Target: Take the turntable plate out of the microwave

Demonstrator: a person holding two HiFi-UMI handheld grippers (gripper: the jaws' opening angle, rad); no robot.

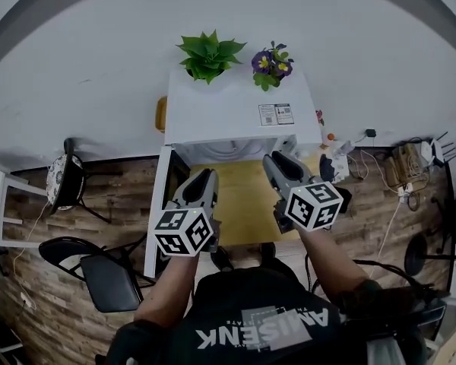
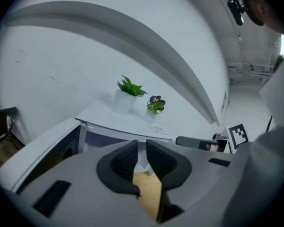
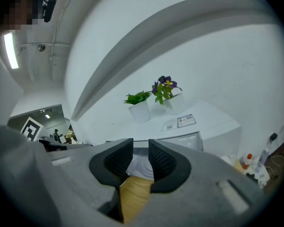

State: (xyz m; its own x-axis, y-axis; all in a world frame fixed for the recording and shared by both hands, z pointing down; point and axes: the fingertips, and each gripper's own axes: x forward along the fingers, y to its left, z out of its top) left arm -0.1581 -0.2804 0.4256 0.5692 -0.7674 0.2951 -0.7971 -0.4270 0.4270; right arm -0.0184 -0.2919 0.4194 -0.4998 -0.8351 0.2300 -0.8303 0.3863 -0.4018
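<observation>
Both slightly parted and empty, the left gripper [image 1: 204, 177] and right gripper [image 1: 278, 162] hang above the counter [image 1: 239, 204]. At 12 o'clock the microwave [image 1: 235, 112] stands open, with the turntable plate [image 1: 229, 152] inside. They should widen, enter level, and pinch opposite rim edges.

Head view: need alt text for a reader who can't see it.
Seen from above, a person holds the left claw and right claw, both empty, toward a white microwave whose door hangs open at left. A green plant and a purple-flowered plant stand on top of it.
</observation>
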